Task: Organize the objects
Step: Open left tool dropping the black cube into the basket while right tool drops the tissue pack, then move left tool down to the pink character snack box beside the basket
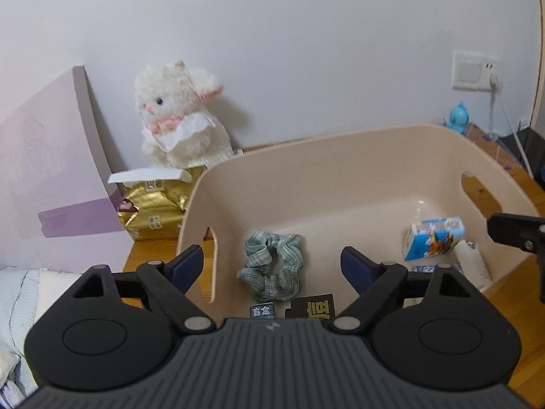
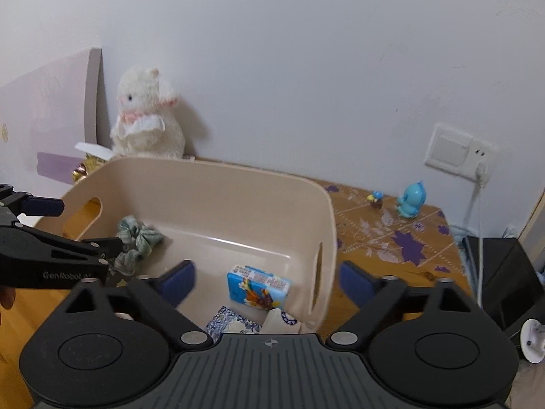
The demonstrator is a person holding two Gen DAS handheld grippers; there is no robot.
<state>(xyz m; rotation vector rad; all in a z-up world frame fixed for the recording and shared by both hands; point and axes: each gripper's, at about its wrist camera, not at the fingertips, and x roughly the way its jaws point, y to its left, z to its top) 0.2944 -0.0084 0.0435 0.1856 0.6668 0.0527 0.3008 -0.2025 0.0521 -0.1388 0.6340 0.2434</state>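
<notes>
A beige plastic bin [image 1: 340, 156] [image 2: 238, 184] stands on the wooden table. Inside lie a green plaid scrunchie [image 1: 272, 266] [image 2: 136, 238], a blue carton [image 1: 434, 238] [image 2: 259, 288], a white tissue pack [image 1: 471, 266] [image 2: 282, 320] and a small black box [image 1: 313, 306]. My left gripper [image 1: 272, 267] is open and empty above the bin's near edge, over the scrunchie. My right gripper [image 2: 265, 283] is open and empty above the bin's right side, over the carton. Each gripper shows at the edge of the other's view.
A white plush cat [image 1: 180, 112] [image 2: 146, 119] sits against the wall on a gold tissue pack [image 1: 153, 204]. A blue toy figure [image 2: 410, 201] [image 1: 456, 117] and a tiny figure [image 2: 375, 199] stand on the patterned table. A wall socket [image 2: 460, 153] with a cable is at the right.
</notes>
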